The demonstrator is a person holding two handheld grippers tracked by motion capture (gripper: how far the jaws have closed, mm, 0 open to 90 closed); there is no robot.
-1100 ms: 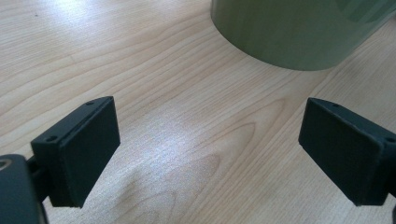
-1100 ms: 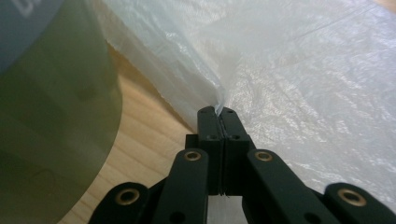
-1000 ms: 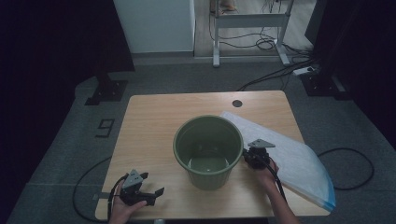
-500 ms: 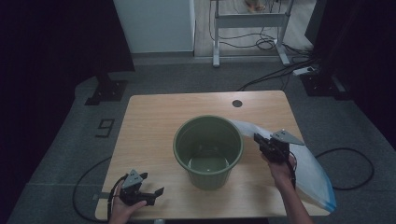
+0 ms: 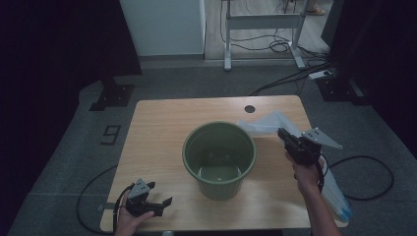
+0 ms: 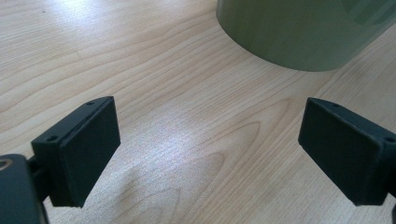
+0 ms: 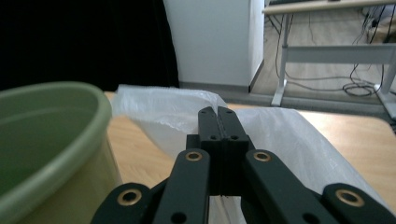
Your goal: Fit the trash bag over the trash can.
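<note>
Green bucket (image 6: 299,32) cropped by the top edge, plastic bag's (image 5: 339,196) near corner overhanging the table (image 5: 162,128), right forearm covering part of it.

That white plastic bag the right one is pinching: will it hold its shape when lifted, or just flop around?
Probably floppy: the plastic bag already bends up from the table where the right hand-held gripper has it pinched. It looks thin and translucent, so likely very light. Being filmy, it may slip or drape against the green bucket.
</note>
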